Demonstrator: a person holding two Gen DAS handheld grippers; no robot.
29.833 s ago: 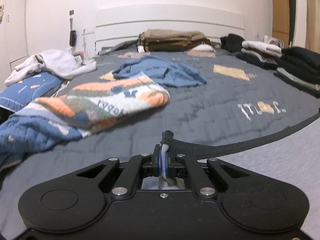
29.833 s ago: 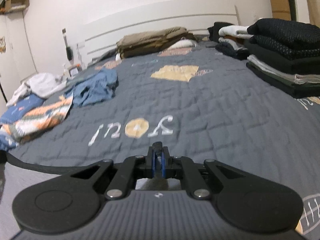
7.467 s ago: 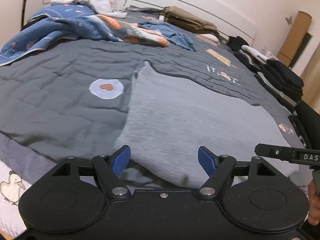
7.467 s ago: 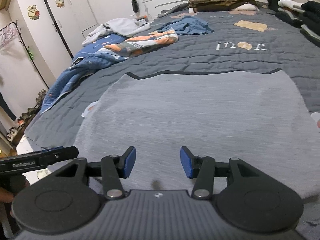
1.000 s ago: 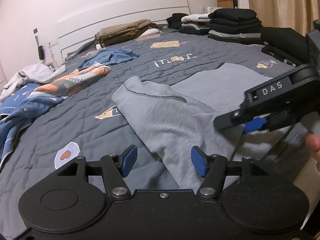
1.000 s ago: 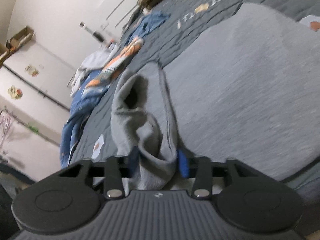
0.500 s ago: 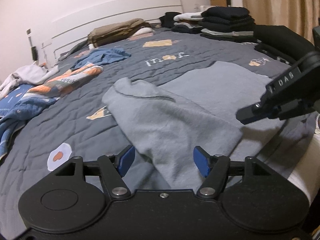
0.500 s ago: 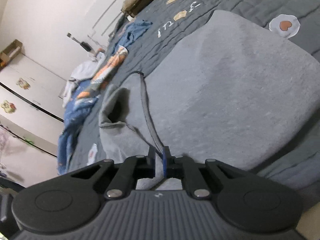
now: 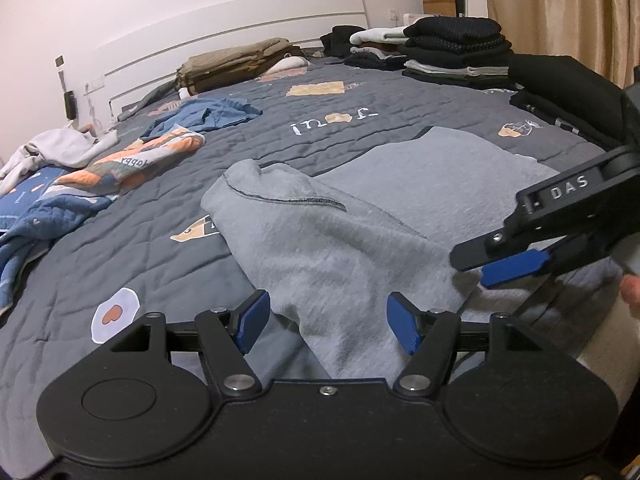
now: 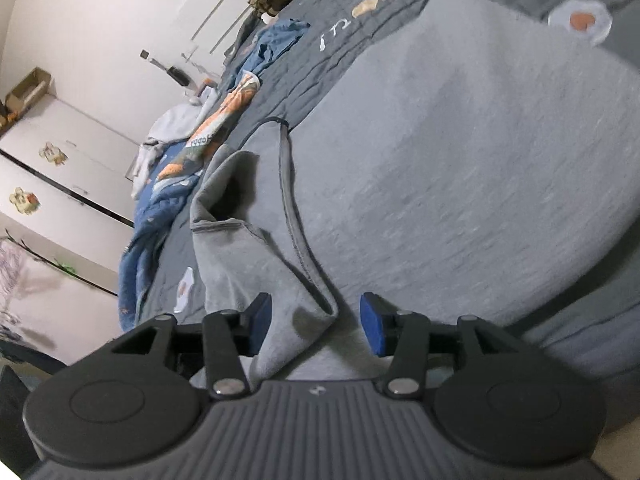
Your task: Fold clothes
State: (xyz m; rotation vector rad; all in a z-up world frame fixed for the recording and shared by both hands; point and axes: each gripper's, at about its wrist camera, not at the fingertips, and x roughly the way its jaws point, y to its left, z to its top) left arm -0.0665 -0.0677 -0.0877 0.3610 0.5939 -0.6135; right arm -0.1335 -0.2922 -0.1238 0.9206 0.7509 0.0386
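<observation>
Grey sweater (image 9: 400, 208) spread on the dark quilted bedspread (image 9: 120, 264) at the near edge of the bed, body flat toward 1 o'clock in the left wrist view, one sleeve (image 9: 328, 264) folded back across it and running from 11 o'clock down to 6. Bare quilt open to 9 and 10 o'clock of the sleeve, up to the patterned orange and white garment (image 9: 136, 160) and the crumpled blue shirt (image 9: 208, 116). Further room at 12 o'clock, past the white lettering, as far as the folded khaki stack (image 9: 236, 64) against the white headboard (image 9: 224, 52). Closed in at 2 o'clock by stacked dark folded clothes (image 9: 456, 52) and a black garment (image 9: 568, 92) along the bed's far side.

Left gripper (image 9: 328, 320) with jaws standing wide, blue pads either side of the sleeve end, not pressing it. Right gripper (image 9: 512, 264) seen from the side at 3 o'clock, just above the cloth. A fingertip just visible at the frame's right edge.

Only in the right wrist view: right gripper (image 10: 316, 322) jaws just opened to a moderate gap, a folded corner of the sleeve (image 10: 280, 300) lying loose between the pads; the sleeve cuff's dark opening at 10 o'clock; white wardrobe doors (image 10: 52, 184) with cartoon stickers at 9.

Sweater knit soft, finely heathered, with darker stitched seams; bedspread stitched in wavy lines with egg and toast patches.
</observation>
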